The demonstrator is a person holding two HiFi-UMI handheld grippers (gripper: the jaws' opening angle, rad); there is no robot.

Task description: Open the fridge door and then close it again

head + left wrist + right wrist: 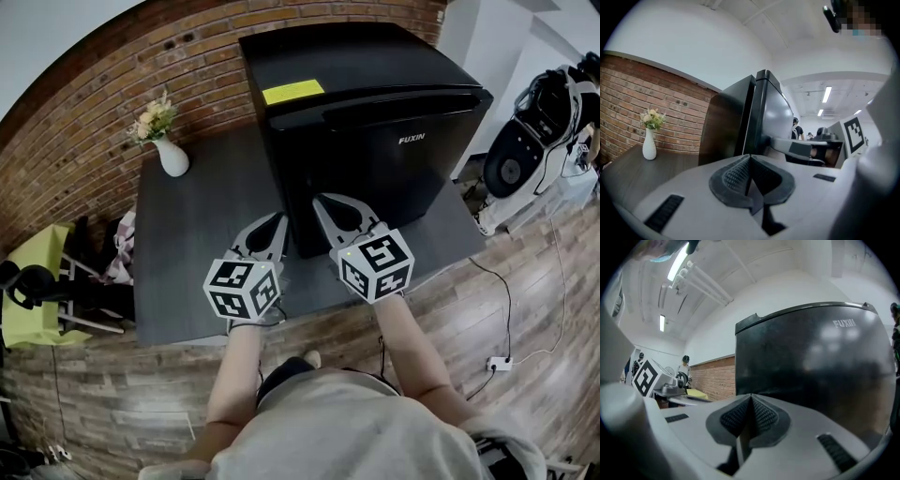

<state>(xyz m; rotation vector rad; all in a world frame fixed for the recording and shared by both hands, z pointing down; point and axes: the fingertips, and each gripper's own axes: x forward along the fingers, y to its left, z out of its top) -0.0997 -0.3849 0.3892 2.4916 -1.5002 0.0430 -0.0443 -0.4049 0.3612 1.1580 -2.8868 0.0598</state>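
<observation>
A black mini fridge [375,112] stands on a dark grey table [197,234] with its door closed; the door carries a white brand name and the top a yellow sticker [292,91]. My left gripper [280,218] is shut and empty, pointing at the fridge's near left corner. My right gripper [319,199] is also shut and empty, its tips close to the lower left of the door. In the left gripper view the shut gripper [750,157] faces the fridge's [736,117] side and door seam. In the right gripper view the shut gripper [751,397] faces the door [811,357].
A white vase of flowers [171,155] stands on the table's far left by the brick wall [84,122]. A yellow-green chair [37,281] sits left of the table. Equipment [534,131] stands at right, and a power strip [497,364] with cables lies on the wooden floor.
</observation>
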